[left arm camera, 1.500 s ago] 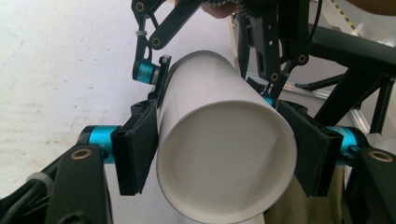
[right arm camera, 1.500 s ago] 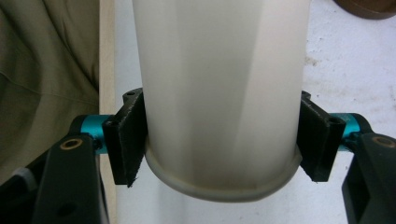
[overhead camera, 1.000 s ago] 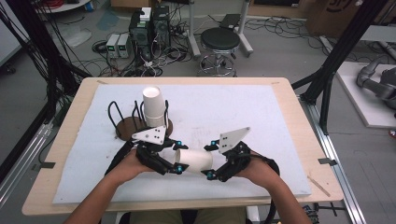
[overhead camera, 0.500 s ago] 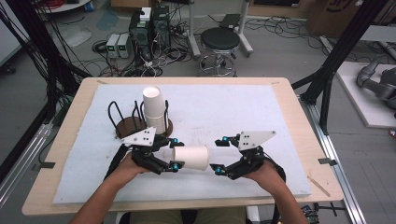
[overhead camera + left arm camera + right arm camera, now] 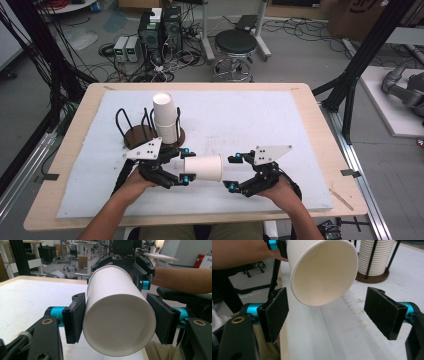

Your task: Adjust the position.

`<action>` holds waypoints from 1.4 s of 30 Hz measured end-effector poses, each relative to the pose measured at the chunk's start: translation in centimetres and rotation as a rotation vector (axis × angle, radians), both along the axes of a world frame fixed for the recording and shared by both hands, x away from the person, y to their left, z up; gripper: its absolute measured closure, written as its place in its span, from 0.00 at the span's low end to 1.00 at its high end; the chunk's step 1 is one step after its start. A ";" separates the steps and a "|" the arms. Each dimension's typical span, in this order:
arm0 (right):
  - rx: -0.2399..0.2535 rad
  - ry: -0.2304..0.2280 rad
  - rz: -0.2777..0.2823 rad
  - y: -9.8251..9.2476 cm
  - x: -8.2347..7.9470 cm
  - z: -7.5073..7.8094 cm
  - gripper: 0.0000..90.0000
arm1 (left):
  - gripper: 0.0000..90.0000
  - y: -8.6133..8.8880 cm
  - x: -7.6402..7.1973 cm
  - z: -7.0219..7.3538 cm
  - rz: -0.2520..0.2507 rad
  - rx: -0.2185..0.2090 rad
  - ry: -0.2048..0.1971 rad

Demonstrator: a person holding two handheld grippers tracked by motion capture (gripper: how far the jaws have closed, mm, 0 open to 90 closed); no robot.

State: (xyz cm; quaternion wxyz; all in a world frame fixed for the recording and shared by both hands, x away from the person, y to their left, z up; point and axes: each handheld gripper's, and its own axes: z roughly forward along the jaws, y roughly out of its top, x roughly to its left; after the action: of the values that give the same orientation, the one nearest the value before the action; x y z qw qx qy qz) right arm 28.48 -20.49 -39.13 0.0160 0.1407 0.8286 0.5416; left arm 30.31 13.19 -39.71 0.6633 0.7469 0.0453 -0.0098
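My left gripper clamps the paper cup on its side, mouth toward 3 o'clock; my right gripper waits spread wide just beyond it, and I'd centre both pads before squeezing gently

A white paper cup lies sideways above the mat, empty, open mouth facing right.

Cup between grippers; cup stack behind (probably racked).
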 end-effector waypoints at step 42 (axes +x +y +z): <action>-0.088 -0.074 0.058 1.1 0.1 1.6 0.36 | 0.18 -0.4 -1.3 0.7 0.088 0.139 0.076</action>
State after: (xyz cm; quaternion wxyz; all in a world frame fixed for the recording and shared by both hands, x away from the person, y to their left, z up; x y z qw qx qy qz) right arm 28.61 -19.40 -37.56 0.0371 0.0958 0.8541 0.5098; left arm 29.01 12.77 -39.05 0.6076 0.7874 0.1040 -0.0059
